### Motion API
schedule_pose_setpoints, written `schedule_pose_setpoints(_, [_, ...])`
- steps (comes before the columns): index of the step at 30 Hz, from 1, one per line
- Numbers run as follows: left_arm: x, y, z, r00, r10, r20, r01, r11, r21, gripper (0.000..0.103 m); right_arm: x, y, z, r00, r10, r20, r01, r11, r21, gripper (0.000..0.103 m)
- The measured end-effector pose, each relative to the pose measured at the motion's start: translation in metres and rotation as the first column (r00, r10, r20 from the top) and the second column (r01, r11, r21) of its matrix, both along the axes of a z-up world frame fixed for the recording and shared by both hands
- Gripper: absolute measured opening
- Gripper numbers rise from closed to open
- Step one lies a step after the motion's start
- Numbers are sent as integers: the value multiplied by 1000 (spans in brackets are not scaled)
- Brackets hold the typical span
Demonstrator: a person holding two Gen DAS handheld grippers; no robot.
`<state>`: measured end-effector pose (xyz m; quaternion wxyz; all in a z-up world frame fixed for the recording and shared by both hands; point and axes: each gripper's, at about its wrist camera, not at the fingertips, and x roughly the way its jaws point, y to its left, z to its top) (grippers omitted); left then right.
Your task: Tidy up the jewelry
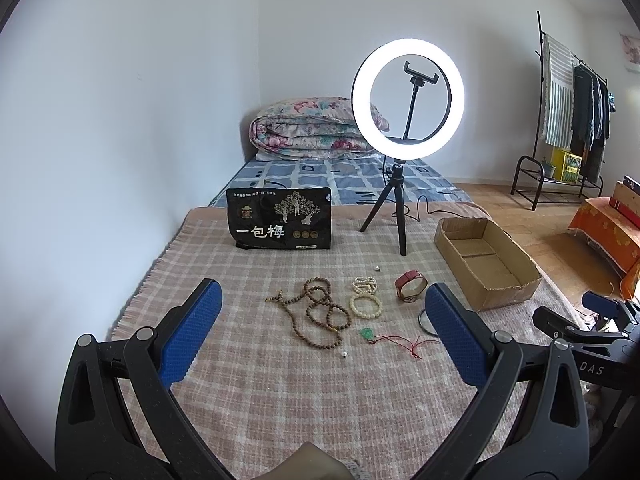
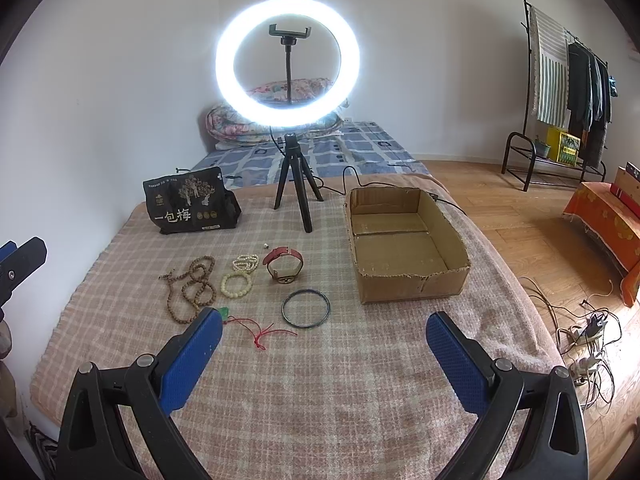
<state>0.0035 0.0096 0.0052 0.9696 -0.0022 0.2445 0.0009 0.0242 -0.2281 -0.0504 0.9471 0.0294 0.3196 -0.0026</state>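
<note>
1. Left gripper [image 1: 322,320]: jaws spread wide, nothing between the blue pads, held above the checked blanket [image 1: 256,392].
2. Right gripper [image 2: 324,340]: likewise spread wide and holding nothing, above the same blanket.
3. Nearest items on the blanket: a green pendant on a red cord [image 2: 256,326], its green end partly hidden behind the right gripper's left finger; just beside the cord, a dark bangle [image 2: 306,308] lying flat.
4. A small pale bead [image 1: 343,355] lies loose near the pendant.
5. Next row: a long string of brown wooden beads [image 2: 194,292] in loose loops to the left; two cream bead bracelets [image 2: 239,276] just beside it, one behind the other; a red-strapped watch [image 2: 284,266] to their right, standing on edge.
6. A second small bead [image 2: 266,245] sits just behind the watch.
7. Cardboard box [image 2: 412,288]: open-topped, to the right of the jewelry and apart from it; nothing visible inside.
8. Further back: a black printed bag [image 2: 188,204] standing upright at left; a lit ring light on a tripod [image 2: 288,60] between bag and box.
9. Far background: folded floral quilt [image 1: 308,128] on the bed; clothes rack [image 2: 560,80] at right.
</note>
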Motion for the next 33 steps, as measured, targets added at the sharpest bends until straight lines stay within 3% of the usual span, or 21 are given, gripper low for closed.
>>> schedule_pose_setpoints(33, [-2, 1, -1, 1000, 0, 4, 0, 1000, -1, 103, 0, 1, -5, 1000, 2, -8, -2, 1000, 8, 103])
